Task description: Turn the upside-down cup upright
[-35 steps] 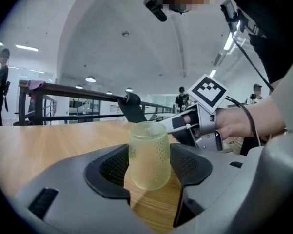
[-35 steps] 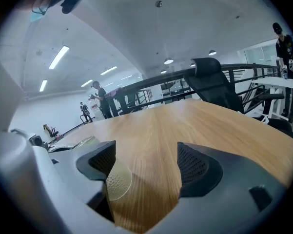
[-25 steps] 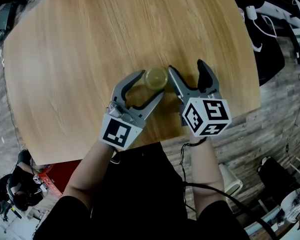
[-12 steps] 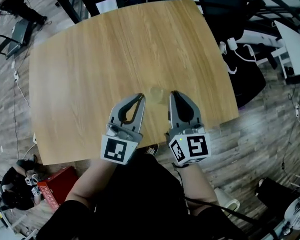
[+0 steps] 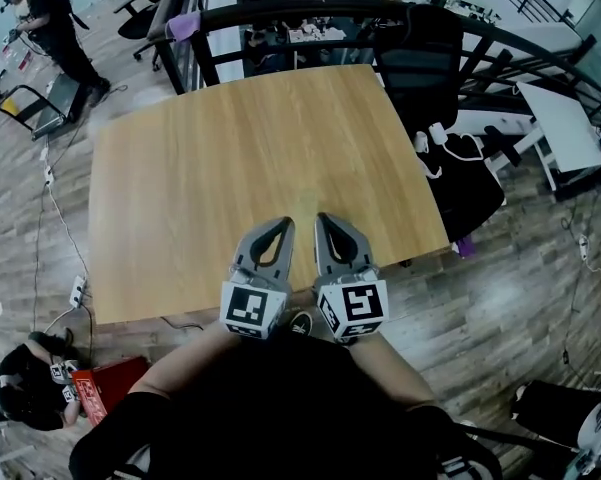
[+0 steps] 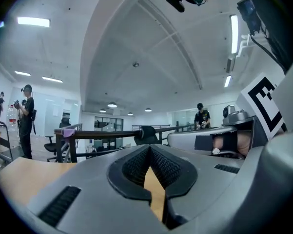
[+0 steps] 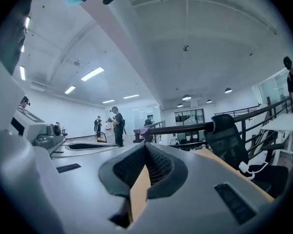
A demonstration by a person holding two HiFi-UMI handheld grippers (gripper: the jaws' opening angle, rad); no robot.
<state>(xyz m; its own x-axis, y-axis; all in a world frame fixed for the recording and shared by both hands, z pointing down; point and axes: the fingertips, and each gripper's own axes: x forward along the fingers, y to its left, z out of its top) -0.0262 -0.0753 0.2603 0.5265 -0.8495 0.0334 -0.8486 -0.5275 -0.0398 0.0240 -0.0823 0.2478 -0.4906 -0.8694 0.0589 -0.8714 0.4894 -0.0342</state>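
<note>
Head view: L gripper & R gripper both closed over table.

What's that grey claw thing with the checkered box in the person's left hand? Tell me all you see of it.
The left gripper is a grey tool, plastic or metal by its look, with two curved jaws. The jaws are shut tip to tip with nothing between them. Their inner faces carry black ribbed pads. At its rear sits a cube with black-and-white square markers. It is held above the near edge of the wooden table, close beside the right gripper.
</note>
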